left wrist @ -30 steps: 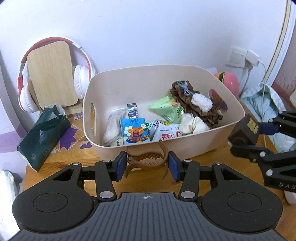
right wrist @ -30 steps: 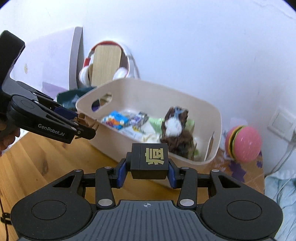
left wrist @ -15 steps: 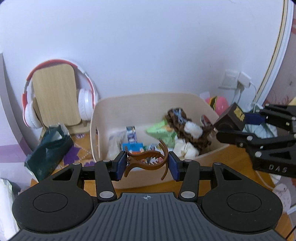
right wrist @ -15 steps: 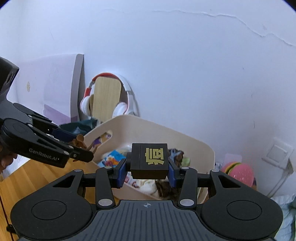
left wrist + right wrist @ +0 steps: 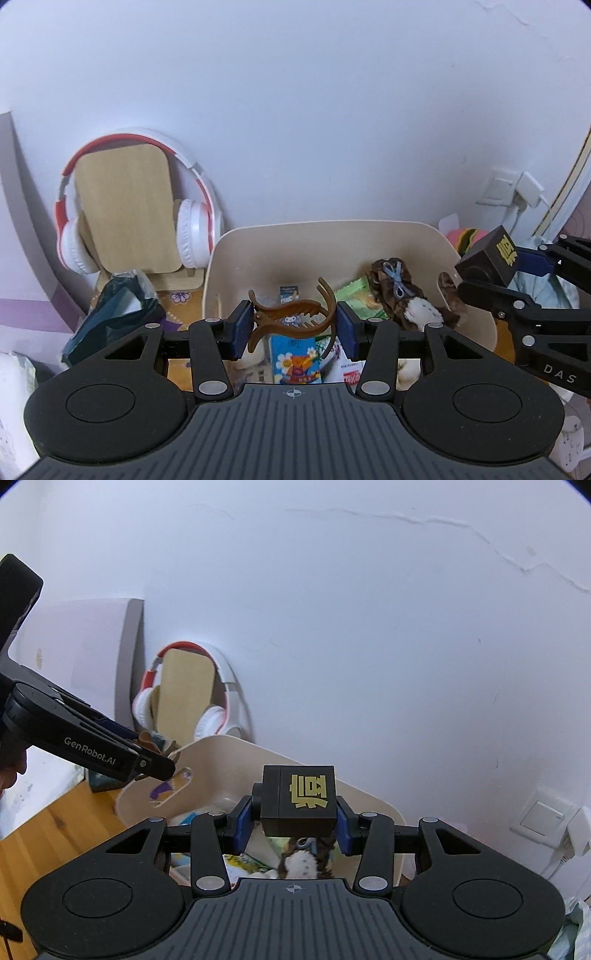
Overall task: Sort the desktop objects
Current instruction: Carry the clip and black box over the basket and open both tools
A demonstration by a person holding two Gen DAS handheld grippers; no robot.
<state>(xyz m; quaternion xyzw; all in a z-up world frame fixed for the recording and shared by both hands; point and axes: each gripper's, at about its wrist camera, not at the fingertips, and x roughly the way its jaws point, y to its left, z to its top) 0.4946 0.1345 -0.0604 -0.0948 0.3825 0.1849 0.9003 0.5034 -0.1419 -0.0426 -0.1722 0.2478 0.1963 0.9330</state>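
A white wall backs the wooden worktop [image 5: 55, 823] and beige bin [image 5: 369, 240]. The left tool [image 5: 293, 326] clamps a brown hair clip [image 5: 291, 319]; at three o'clock, the right tool [image 5: 293, 821] grips a black box [image 5: 299, 799] above the bin.

White lettering reading "GenRobot.AI" runs along the side of the left gripper [image 5: 153, 751], seen in the right wrist view. The letters "DAS" stand in pale print on the black body of the right gripper [image 5: 491, 273] at the right edge of the left wrist view. The small black box [image 5: 298, 800] carries one large gold Chinese character, too stylised to read.
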